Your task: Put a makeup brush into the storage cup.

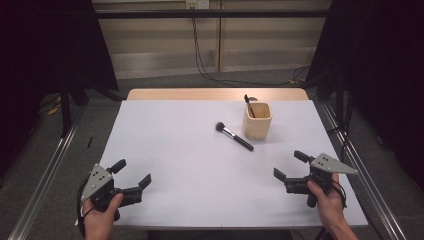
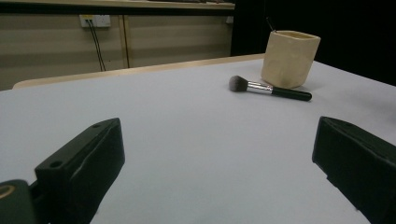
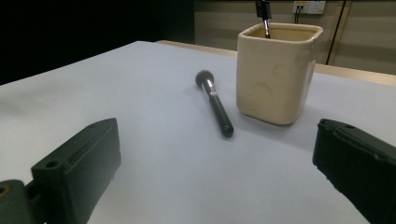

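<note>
While the makeup brush (image 1: pixel 234 136) lies flat on the surface (image 1: pixel 170 165), just beside the cream holder (image 1: pixel 257 121) and not touching it, nothing has been grasped yet. Its bristle head points up-left in the high view; its black handle end lies nearest the holder's front left corner. A silver ferrule joins head to handle, seen clearly in the left gripper view (image 2: pixel 270 89).

The holder stands upright toward the far right of the surface. A dark-handled tool (image 1: pixel 248 104) already leans inside it, its top above the rim; what kind of tool it is cannot be told.

Right gripper (image 1: pixel 290 166): near edge, right side, fingers spread wide with nothing between them. Its camera looks along the brush handle (image 3: pixel 216 108), with the holder (image 3: pixel 275 72) just to the right of it.

Left gripper (image 1: pixel 133 173): near edge, left side, fingers likewise spread and empty, well apart from the brush.

Judgement: start of the pick step, both grippers at rest. The likely aim is to stand the brush in the holder with the other tool. The right gripper is nearer and better lined up. The next move calls for a reach forward, fingers set across the black handle at mid-length and low to the surface. The close should avoid bumping the holder wall.
</note>
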